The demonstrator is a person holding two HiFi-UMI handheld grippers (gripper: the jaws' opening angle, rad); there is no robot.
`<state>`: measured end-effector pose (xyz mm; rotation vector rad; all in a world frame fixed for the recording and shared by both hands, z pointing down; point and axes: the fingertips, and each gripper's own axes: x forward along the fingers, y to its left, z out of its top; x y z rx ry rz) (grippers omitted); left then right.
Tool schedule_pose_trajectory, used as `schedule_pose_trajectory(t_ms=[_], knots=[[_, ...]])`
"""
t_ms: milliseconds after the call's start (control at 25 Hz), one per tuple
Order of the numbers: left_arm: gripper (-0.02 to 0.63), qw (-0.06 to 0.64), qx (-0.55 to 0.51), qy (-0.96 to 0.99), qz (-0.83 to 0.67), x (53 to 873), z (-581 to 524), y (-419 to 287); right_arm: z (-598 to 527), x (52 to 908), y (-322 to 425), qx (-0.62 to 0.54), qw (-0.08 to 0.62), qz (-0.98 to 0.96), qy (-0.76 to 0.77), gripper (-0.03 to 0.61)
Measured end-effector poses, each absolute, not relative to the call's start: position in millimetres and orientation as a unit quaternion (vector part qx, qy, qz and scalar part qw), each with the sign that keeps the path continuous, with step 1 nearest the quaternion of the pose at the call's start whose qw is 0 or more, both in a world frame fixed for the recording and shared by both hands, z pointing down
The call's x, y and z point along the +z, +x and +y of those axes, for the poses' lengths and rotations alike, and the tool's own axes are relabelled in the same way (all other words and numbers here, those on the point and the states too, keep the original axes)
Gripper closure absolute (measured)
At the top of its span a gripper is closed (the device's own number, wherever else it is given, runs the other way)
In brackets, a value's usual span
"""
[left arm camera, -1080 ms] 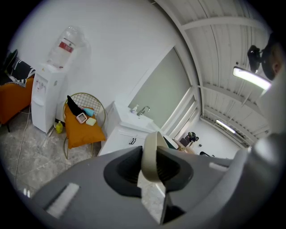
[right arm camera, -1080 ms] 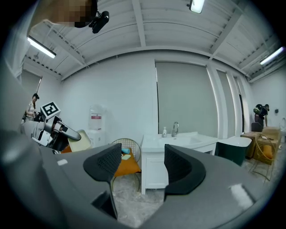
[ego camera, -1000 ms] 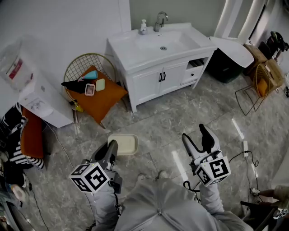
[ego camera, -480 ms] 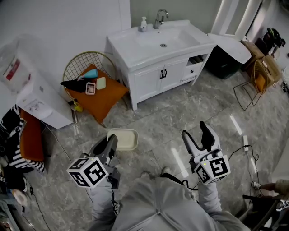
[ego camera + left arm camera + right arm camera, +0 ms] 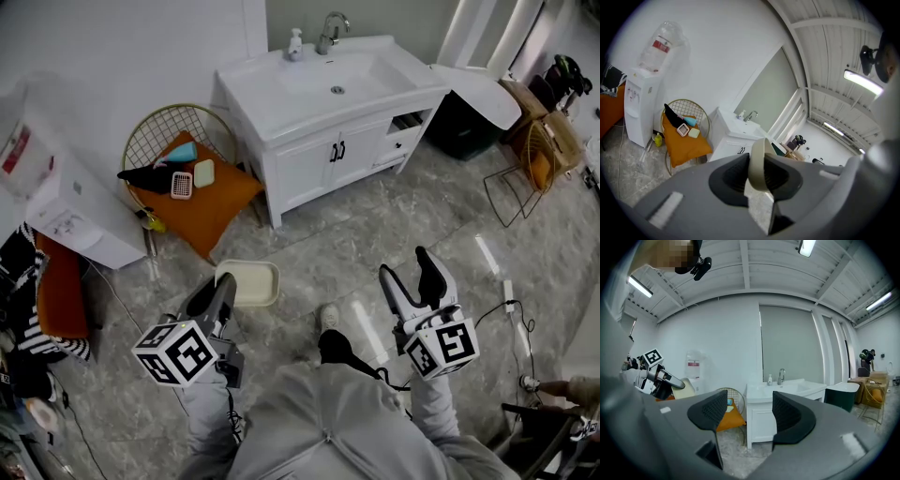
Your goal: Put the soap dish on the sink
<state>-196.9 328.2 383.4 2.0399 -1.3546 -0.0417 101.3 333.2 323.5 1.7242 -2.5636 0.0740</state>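
Now the left hand-held gripper (image 5: 221,298) pinches the soap dish (image 5: 253,283) by its rim, well short of the sink (image 5: 274,105); carry it level, with a firm pinch. The right hand-held gripper (image 5: 414,279) is spread and empty.

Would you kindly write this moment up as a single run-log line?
left tongs: shut on soap dish | right tongs: open, empty | sink: ahead, dish not yet on it
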Motion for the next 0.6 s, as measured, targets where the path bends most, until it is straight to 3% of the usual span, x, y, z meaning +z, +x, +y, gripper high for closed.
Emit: schedule_pose_trajectory(t_ms=[600], knots=[[0.495,0.345,-0.031,0.755,-0.557,383,195,-155,174,327,138,0.03,0.036,-0.859,0.51,0.278]])
